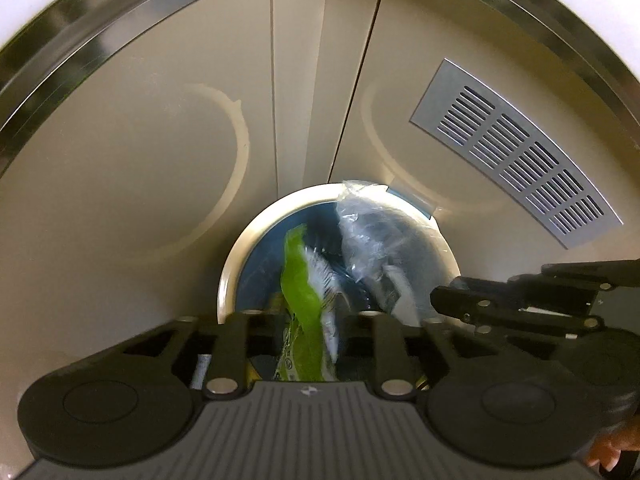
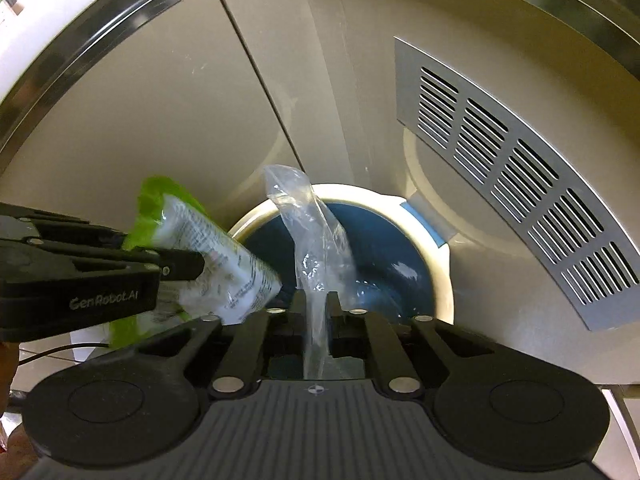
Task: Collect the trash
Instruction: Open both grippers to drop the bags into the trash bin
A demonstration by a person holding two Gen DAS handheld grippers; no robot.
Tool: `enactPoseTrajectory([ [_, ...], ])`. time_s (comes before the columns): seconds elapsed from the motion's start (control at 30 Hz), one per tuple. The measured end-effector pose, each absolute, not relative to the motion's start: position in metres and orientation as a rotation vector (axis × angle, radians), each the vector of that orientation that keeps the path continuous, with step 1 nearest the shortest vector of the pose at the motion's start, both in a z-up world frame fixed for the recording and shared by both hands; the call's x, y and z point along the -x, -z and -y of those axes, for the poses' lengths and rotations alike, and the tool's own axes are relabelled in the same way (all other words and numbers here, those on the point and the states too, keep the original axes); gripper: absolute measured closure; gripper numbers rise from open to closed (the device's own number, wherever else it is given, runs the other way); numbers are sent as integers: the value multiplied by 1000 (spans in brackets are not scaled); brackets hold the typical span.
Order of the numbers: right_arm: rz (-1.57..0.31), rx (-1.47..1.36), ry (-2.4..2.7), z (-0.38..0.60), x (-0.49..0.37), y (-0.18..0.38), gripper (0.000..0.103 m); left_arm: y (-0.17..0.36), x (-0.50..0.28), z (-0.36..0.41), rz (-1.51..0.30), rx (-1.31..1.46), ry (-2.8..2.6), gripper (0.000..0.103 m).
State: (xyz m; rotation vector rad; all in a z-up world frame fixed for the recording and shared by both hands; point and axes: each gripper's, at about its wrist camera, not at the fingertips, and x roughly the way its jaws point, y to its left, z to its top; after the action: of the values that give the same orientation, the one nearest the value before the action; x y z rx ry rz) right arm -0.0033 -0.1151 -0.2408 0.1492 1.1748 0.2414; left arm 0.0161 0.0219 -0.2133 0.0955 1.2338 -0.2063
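A round trash bin with a cream rim (image 1: 276,204) (image 2: 442,264) and a dark blue liner stands against cabinet doors, right in front of both grippers. My left gripper (image 1: 306,320) is shut on a green and white wrapper (image 1: 304,284), which hangs over the bin's opening; the wrapper also shows in the right wrist view (image 2: 208,248), with the left gripper (image 2: 188,268) clamped on it. My right gripper (image 2: 314,304) is shut on a clear plastic bag (image 2: 312,236), which stands up over the bin; the bag also shows in the left wrist view (image 1: 364,236) beside the right gripper (image 1: 448,296).
Beige cabinet doors (image 1: 140,140) rise behind the bin, with a grey slotted vent grille (image 1: 520,152) (image 2: 508,168) at the right. A steel strip and white counter edge (image 1: 48,8) run above. A blue tape piece (image 2: 424,220) sits by the bin's rim.
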Motion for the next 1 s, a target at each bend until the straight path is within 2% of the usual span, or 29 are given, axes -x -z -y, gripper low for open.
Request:
enactPoseTrajectory([
  [0.03,-1179,-157,-233,116,3,241,78,212,-14,-25,-1231,-98,201,41],
  [0.07,-1182,-163,-224,118,4,241,68,209,-14,-25,-1224,-102,189,25],
  [0.13,-1183,-161,-201,121,5,239,66,204,-11,-28,-1194,-112,158,12],
  [0.23,-1181,-184,-196,126,11,233,58,195,-6,-33,-1185,-103,150,0],
  [0.33,-1160,-191,-198,130,22,218,48,181,5,-41,-1176,-88,150,0],
  [0.53,-1061,-151,-216,130,64,179,37,155,47,-46,-1098,-75,132,0],
  [0.83,-946,34,-193,112,108,151,33,133,87,-40,-1018,-120,122,0],
  [1.0,-886,110,-226,103,126,137,27,124,97,-33,-965,-152,144,0],
])
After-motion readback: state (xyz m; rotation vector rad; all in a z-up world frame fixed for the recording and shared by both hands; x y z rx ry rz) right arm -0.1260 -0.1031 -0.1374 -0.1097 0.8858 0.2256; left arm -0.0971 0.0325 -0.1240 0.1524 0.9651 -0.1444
